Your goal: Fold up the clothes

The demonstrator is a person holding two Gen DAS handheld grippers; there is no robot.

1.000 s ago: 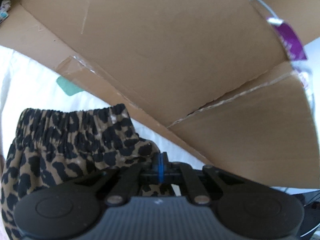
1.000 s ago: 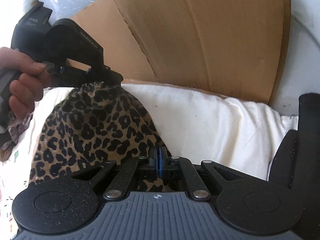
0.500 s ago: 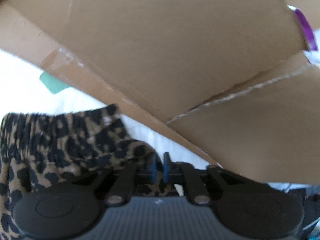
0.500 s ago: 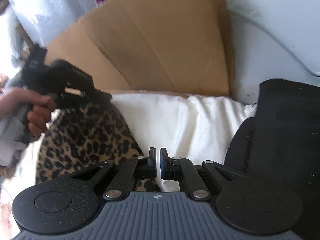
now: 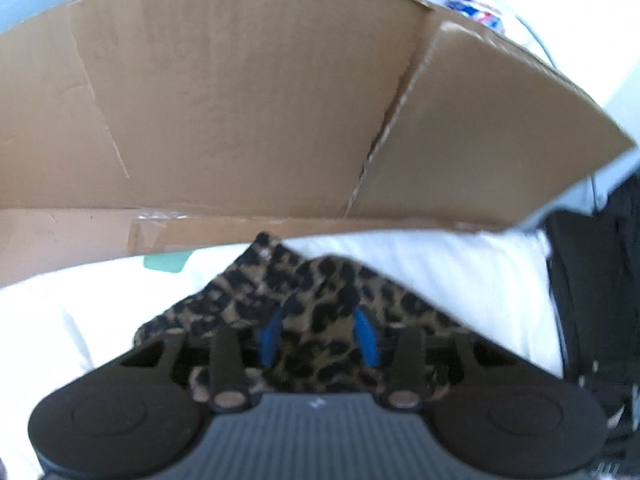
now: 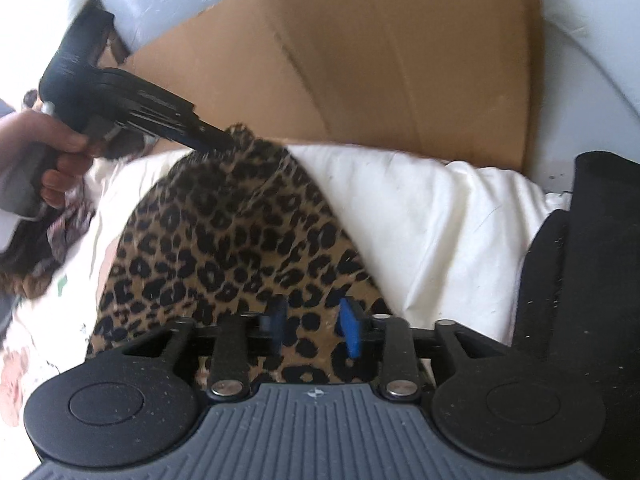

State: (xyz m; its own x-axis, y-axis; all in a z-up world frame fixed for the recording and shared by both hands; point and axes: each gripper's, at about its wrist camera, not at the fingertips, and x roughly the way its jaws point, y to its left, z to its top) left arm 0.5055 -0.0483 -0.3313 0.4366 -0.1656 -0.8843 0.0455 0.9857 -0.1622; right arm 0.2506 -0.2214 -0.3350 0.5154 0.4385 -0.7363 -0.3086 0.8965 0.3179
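Both grippers were pinched on the cloth a second ago and half a second ago had parted slightly; now both are wide apart. The left gripper (image 5: 318,334) has its blue pads (image 5: 267,336) spread with the leopard-print garment (image 5: 304,296) lying loose between them, nothing clamped. From the right wrist view its tips (image 6: 208,138) sit at the far peak of the garment, touching the fabric; grip there cannot be confirmed from this angle. A hand (image 6: 44,148) holds its handle. The right gripper (image 6: 314,330) is also spread, pads (image 6: 350,326) apart, the garment's near edge lying between and under them, not pinched.

The leopard-print garment (image 6: 224,240) lies bunched on the white bedding (image 6: 432,216), peaked toward the cardboard box (image 6: 360,56) at the bed's far edge, broader toward the near edge. The left view is blurred. A black fabric item (image 6: 592,280) lies at the bedding's right edge.
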